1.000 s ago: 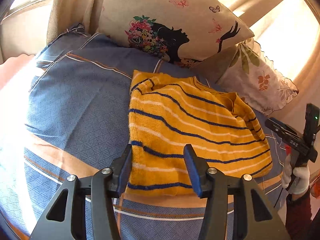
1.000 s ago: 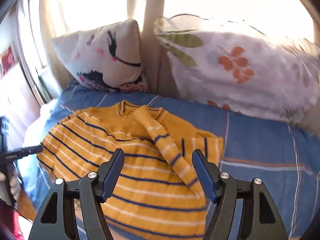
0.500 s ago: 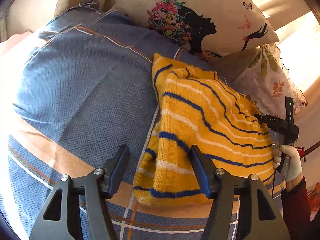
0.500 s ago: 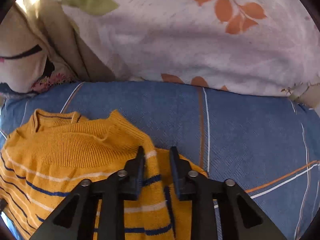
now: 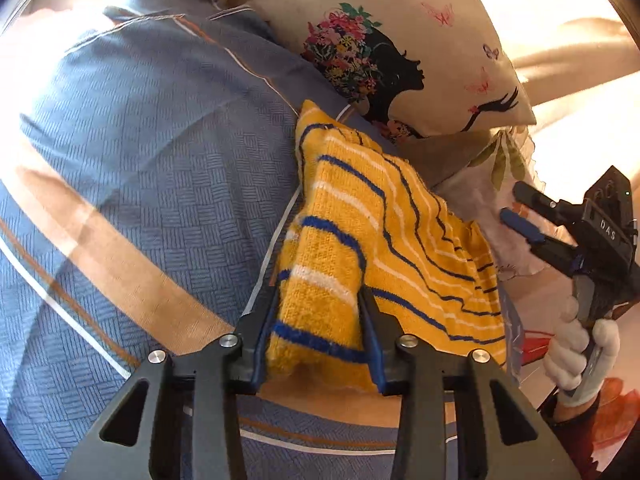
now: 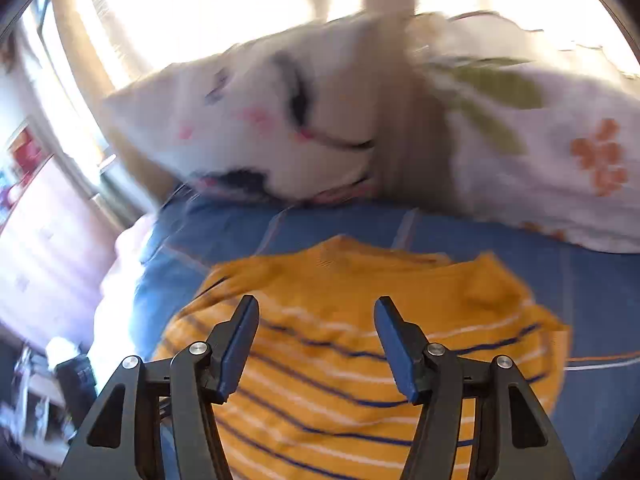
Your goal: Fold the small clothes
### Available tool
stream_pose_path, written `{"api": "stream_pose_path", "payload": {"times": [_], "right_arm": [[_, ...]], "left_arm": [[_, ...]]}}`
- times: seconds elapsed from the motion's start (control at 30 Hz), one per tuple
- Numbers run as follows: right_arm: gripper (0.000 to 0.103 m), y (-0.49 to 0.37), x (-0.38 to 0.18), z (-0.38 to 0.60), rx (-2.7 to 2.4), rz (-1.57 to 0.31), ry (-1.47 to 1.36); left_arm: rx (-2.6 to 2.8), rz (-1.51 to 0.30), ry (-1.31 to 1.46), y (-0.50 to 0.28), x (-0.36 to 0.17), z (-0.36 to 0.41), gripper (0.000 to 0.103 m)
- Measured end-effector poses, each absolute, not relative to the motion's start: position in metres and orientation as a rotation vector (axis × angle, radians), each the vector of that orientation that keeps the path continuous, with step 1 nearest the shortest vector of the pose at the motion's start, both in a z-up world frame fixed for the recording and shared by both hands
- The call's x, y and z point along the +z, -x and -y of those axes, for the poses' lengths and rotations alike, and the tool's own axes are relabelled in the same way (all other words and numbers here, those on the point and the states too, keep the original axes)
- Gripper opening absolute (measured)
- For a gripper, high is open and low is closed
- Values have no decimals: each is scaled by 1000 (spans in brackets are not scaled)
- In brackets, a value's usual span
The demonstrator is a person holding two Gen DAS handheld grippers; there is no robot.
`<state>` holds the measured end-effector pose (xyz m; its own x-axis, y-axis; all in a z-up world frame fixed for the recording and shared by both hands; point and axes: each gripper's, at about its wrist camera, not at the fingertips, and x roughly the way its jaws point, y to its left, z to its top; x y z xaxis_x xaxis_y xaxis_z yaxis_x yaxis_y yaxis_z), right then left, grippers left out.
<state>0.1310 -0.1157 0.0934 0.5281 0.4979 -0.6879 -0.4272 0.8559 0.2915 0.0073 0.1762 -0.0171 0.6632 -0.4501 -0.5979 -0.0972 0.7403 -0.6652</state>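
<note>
A yellow knit sweater (image 5: 392,240) with blue and white stripes lies on the blue patterned bedsheet (image 5: 160,184). My left gripper (image 5: 320,332) is shut on the sweater's near hem corner, which bunches thick between its fingers and lifts off the bed. In the right wrist view the sweater (image 6: 360,360) lies below my right gripper (image 6: 316,344), which is open and empty above it. The right gripper also shows in the left wrist view (image 5: 532,220), held by a white-gloved hand past the sweater's far edge.
A cream pillow with a woman's silhouette (image 5: 400,60) and a white leaf-print pillow (image 6: 540,140) lean against the back of the bed. The bed's left edge and a bright room show in the right wrist view, blurred.
My left gripper has closed on the sweater's hem and lifted it. My right gripper, shut on the sweater's fold half a second ago, has opened and drawn back above the sweater.
</note>
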Motion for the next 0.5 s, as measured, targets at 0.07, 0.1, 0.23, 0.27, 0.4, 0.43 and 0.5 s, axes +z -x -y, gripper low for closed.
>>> {"api": "stream_pose_path", "payload": {"times": [0.07, 0.1, 0.23, 0.27, 0.4, 0.43, 0.5], "right_arm": [[65, -133, 77, 62, 687, -951, -30], [65, -131, 69, 38, 712, -988, 17], [65, -129, 30, -41, 656, -1086, 238], [65, -130, 22, -53, 610, -1095, 284], [73, -137, 10, -62, 534, -1115, 311], [73, -140, 8, -60, 529, -1121, 305], [76, -145, 9, -55, 528, -1136, 300]], "left_arm": [[-230, -799, 783, -2, -23, -183, 37], [-229, -795, 793, -2, -22, -185, 37], [-232, -791, 781, -2, -21, -183, 37], [-231, -789, 772, -2, -21, -183, 37], [-223, -786, 748, -4, -19, -180, 38], [-224, -785, 748, -5, -19, -181, 38], [-230, -783, 750, -6, -19, -182, 38]]}}
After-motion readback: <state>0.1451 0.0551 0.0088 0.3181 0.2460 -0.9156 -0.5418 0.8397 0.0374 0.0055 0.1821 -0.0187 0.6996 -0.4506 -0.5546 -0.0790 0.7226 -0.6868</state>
